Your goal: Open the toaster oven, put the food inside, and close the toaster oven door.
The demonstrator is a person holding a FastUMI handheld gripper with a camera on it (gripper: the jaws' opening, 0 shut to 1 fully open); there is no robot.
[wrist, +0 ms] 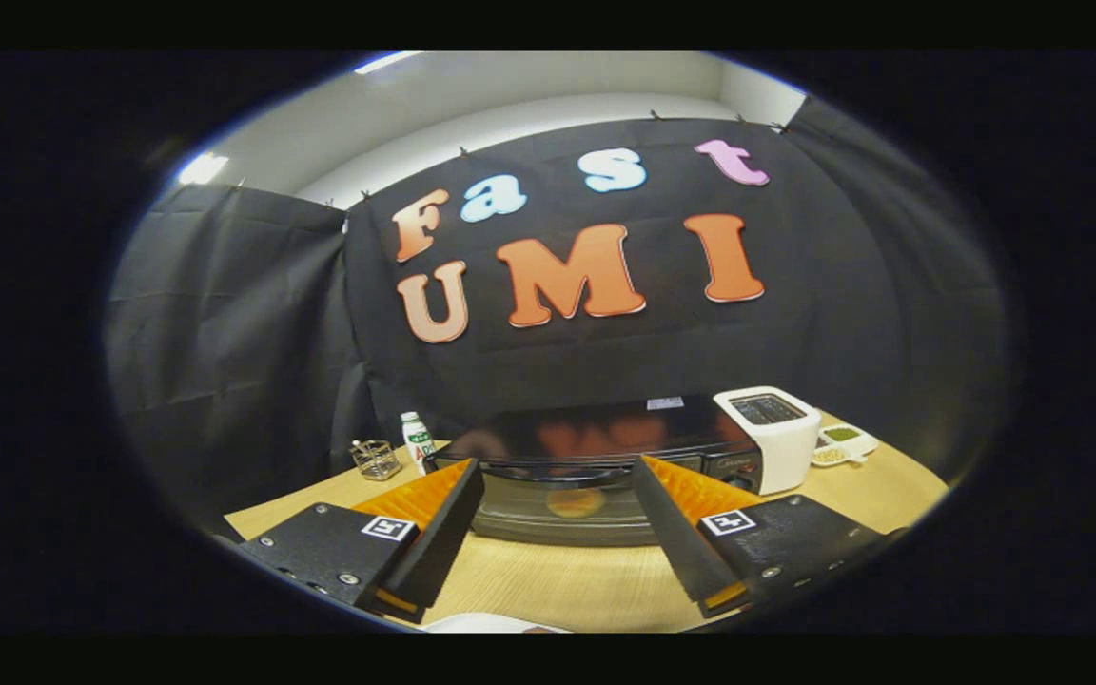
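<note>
A white pop-up toaster point(772, 438) stands on the wooden table point(567, 580). Beside it lies a white divided dish point(843, 444) holding green and pale contents. Toward the table's other end, a small white bottle point(418, 441) with a green label stands near a small wire basket point(376, 459).

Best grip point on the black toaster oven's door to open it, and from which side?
Probably the bar handle along the top edge of the black toaster oven's glass door. It runs horizontally and faces the open gripper, which holds nothing, so come straight in from the front, one finger above and one below. Hinge position isn't visible; likely bottom.
</note>
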